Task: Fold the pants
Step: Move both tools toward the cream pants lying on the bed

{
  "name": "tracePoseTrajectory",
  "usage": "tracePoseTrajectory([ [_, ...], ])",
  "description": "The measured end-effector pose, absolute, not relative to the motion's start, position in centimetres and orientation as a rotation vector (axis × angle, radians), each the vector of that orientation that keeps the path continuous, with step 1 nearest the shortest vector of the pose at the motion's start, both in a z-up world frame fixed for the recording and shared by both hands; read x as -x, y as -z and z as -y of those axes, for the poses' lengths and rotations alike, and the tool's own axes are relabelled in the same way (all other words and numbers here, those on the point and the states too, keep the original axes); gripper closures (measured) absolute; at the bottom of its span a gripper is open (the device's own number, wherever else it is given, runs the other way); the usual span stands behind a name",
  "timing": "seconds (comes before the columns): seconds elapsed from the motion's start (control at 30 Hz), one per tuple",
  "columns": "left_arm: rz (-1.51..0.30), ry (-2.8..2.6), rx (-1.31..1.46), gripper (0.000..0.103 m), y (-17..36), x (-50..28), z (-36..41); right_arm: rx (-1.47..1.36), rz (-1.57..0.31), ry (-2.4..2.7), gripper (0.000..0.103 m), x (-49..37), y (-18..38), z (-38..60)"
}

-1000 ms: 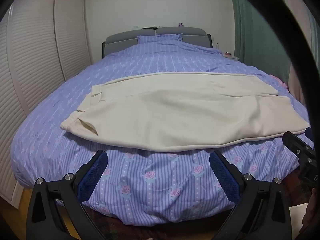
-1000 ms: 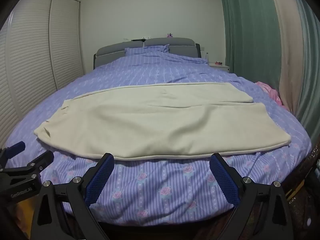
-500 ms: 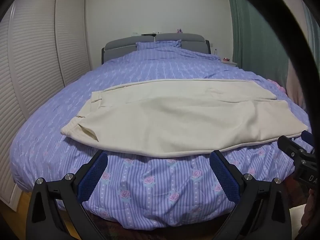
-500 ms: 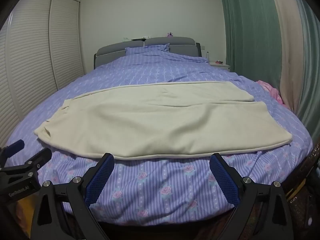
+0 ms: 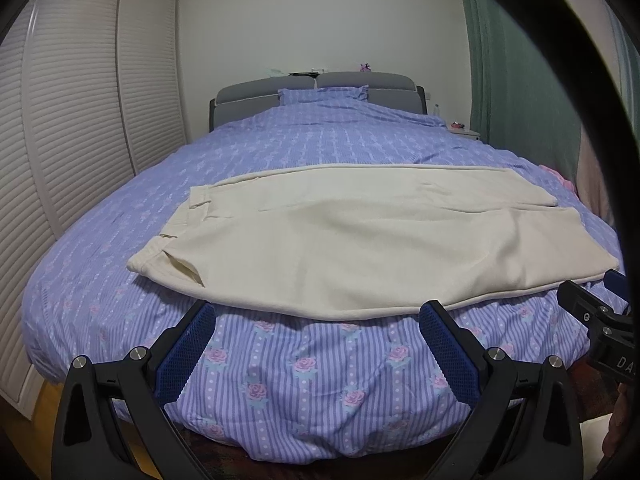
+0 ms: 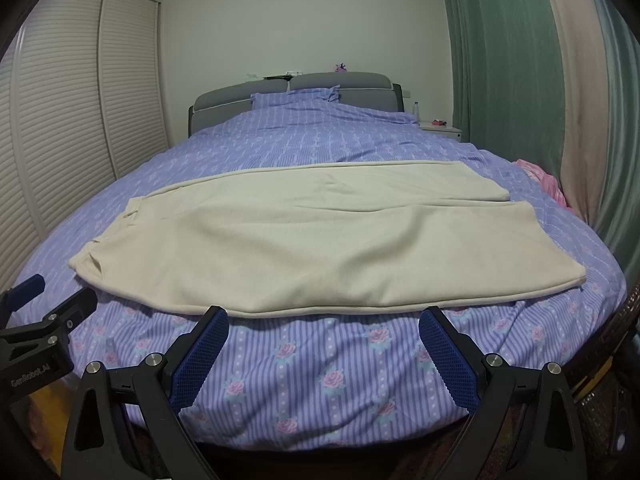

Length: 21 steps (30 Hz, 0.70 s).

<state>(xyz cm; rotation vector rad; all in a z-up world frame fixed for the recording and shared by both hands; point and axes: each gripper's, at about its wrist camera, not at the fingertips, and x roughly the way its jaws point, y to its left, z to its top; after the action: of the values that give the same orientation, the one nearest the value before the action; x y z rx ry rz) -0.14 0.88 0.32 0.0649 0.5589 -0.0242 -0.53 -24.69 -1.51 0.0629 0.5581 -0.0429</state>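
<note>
Cream pants (image 5: 360,236) (image 6: 304,240) lie flat across the foot of the bed, waistband to the left and leg hems to the right, the near leg overlapping the far one. My left gripper (image 5: 316,328) hangs open just before the pants' near edge, nothing between its blue pads. My right gripper (image 6: 322,330) is likewise open, short of the same edge. Each gripper shows at the side of the other's view: the right one (image 5: 596,312) and the left one (image 6: 44,312).
The bed carries a purple striped floral cover (image 5: 320,376) that drops over the foot edge. A slatted wardrobe (image 5: 72,140) lines the left wall. Green curtains (image 6: 500,72) hang at right, with pink cloth (image 6: 540,178) and a nightstand (image 6: 440,130) beside the bed.
Both grippers have dipped slightly lower and closer to the bed's foot; the pants sit a little higher in both views. Both stay open and the pants have not moved.
</note>
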Motion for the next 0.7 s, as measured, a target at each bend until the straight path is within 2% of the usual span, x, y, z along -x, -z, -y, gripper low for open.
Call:
tracePoseTrajectory([
  [0.7, -0.547, 0.006, -0.055, 0.000, -0.39, 0.11, -1.52, -0.066, -0.564, 0.042, 0.006, 0.20, 1.85, 24.72],
])
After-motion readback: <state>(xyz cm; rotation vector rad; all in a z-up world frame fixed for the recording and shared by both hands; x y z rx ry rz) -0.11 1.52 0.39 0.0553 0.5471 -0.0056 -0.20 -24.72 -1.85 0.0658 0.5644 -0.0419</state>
